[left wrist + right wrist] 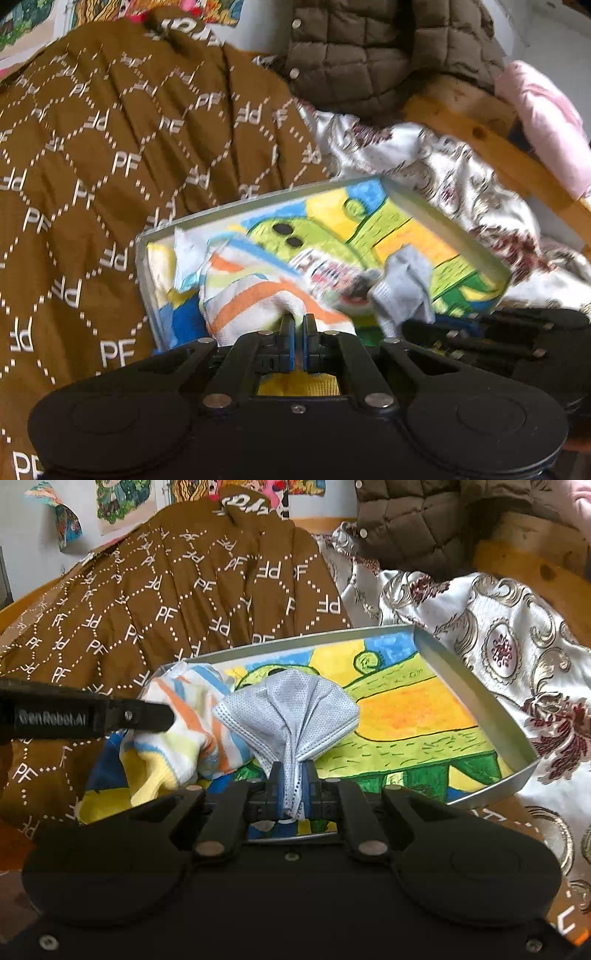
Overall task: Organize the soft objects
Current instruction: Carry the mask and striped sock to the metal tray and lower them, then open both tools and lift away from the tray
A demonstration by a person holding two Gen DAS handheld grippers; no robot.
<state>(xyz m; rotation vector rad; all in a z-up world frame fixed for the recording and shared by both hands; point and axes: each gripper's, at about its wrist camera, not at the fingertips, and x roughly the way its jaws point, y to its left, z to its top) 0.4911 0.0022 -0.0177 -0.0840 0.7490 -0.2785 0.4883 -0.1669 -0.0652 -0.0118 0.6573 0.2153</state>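
Over the metal tray (pixel 476 686), the right gripper (pixel 291 771) pinches a grey mask (pixel 288 709); the left gripper (pixel 298 321) clamps a striped sock (pixel 255 291).

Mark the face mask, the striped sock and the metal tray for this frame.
face mask (pixel 295 709): right wrist view, on the fanned grey-blue fabric above the jaws.
striped sock (pixel 184 716): right wrist view, on its orange and white striped middle.
metal tray (pixel 476 686): right wrist view, on the right side wall.
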